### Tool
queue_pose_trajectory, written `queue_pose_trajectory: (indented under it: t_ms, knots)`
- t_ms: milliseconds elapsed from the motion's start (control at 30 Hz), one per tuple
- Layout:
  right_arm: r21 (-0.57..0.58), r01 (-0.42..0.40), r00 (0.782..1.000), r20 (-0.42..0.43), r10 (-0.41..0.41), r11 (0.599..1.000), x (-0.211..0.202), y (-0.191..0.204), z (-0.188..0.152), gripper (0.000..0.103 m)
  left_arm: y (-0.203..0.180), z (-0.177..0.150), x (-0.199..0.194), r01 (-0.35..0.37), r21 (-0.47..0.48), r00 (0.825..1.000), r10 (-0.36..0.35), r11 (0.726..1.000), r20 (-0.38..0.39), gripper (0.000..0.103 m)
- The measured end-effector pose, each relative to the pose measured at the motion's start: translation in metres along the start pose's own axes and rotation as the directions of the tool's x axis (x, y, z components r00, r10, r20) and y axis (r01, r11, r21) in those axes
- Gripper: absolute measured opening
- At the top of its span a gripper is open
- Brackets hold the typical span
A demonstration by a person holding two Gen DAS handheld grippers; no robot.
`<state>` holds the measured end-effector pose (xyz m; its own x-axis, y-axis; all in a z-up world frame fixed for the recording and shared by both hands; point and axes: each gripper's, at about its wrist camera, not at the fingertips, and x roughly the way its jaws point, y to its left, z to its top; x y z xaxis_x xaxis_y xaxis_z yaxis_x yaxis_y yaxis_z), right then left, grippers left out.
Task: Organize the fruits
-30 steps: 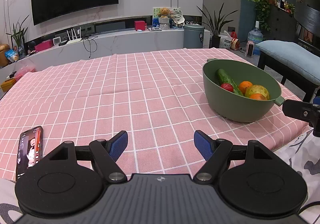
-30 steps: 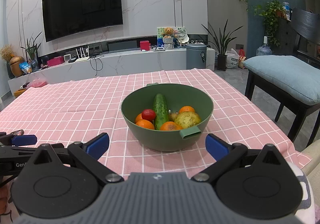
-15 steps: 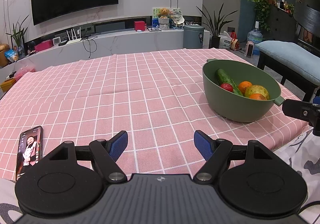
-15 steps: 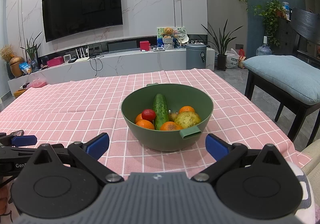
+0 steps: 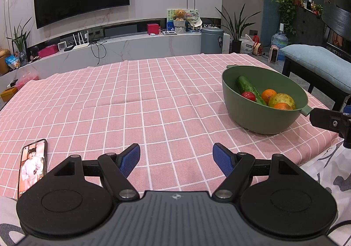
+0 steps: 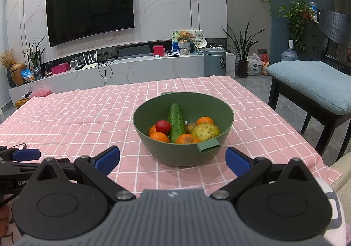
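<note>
A green bowl (image 6: 153,149) stands on the pink checked tablecloth (image 6: 87,114). It holds a cucumber (image 6: 176,122), a red tomato (image 6: 163,126), several oranges (image 6: 159,136) and a yellow-green fruit (image 6: 206,131). My right gripper (image 6: 172,158) is open and empty, just in front of the bowl. My left gripper (image 5: 176,158) is open and empty over bare cloth, left of the bowl (image 5: 258,118). The left gripper's finger (image 6: 26,154) shows at the right wrist view's left edge.
A phone (image 5: 33,167) with a lit screen lies on the cloth at the near left. A chair with a blue cushion (image 6: 311,83) stands to the right of the table. A TV wall and a low shelf are behind.
</note>
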<state>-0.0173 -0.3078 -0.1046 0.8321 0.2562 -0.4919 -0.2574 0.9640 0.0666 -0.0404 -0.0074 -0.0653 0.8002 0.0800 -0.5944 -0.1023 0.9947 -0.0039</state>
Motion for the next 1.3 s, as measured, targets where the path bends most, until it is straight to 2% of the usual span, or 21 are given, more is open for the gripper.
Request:
queue_pose_trajectory:
  t_ms: [1300]
  knots:
    - [-0.002,0.001,1.0,0.0,-0.001,1.0,0.0001,0.0007,-0.0001,0.098,-0.0015,-0.0015,-0.0008,0.016,0.009,1.0,-0.016,1.0,0.004,0.088]
